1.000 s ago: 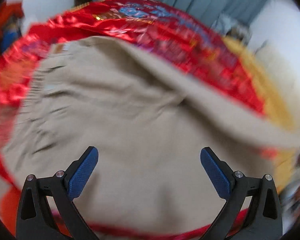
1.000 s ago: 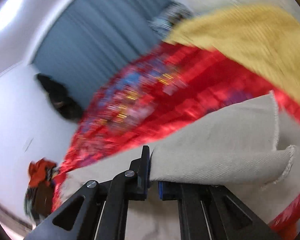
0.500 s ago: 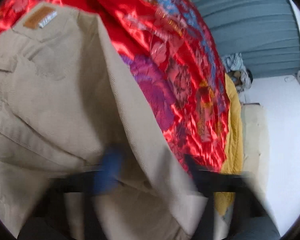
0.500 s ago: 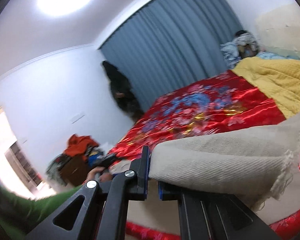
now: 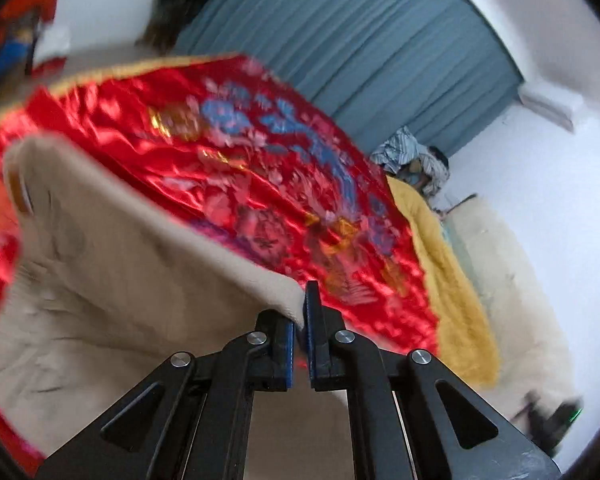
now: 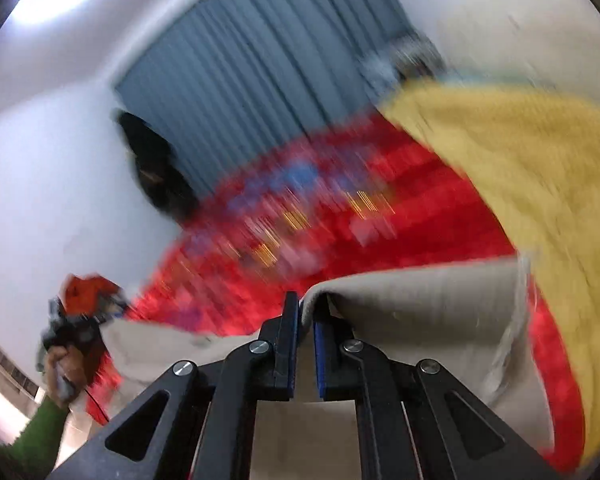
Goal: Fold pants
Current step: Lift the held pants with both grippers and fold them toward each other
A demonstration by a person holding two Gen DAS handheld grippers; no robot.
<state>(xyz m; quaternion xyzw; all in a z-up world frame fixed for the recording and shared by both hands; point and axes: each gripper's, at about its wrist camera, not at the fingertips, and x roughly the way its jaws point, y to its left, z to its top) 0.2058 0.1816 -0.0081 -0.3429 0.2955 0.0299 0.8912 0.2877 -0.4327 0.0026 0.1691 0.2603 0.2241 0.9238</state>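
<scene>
**Ana:** Tongs first: the left gripper (image 5: 301,320) is pinched tight on an edge of the pants (image 5: 112,280), blue pads nearly together with only cloth between them.

**Ben:** And where do the pants lie in that left view?

**Ana:** Spread over the red bedspread (image 5: 260,184), the held edge lifted off it. A tan label (image 5: 18,194) shows at the far left corner, so I take that end for the waistband. A yellow blanket (image 5: 448,276) runs along the right of the bed, with blue curtains (image 5: 360,40) behind.

**Ben:** Right view?

**Ana:** The right gripper (image 6: 307,320) is likewise clamped on the pants (image 6: 420,308), near the frayed hem (image 6: 520,304) of a leg, which curls up over the pads. A hand (image 6: 62,364) in a green sleeve shows at the lower left; the view is too blurred to say more.

**Ben:** How will the cloth behave?

**Ana:** Soft but fairly thick woven stuff, I'd judge; light, droops between the two holds, and will not slip much. The satin below looks slick, so the pants may slide when set down. Hems and waistband are the firmest places to grip.

**Ben:** Changed from a second ago?

**Ana:** Yes. The left gripper was wide open above the flat pants then; now it has closed on an edge. The right held the same hem throughout.
</scene>
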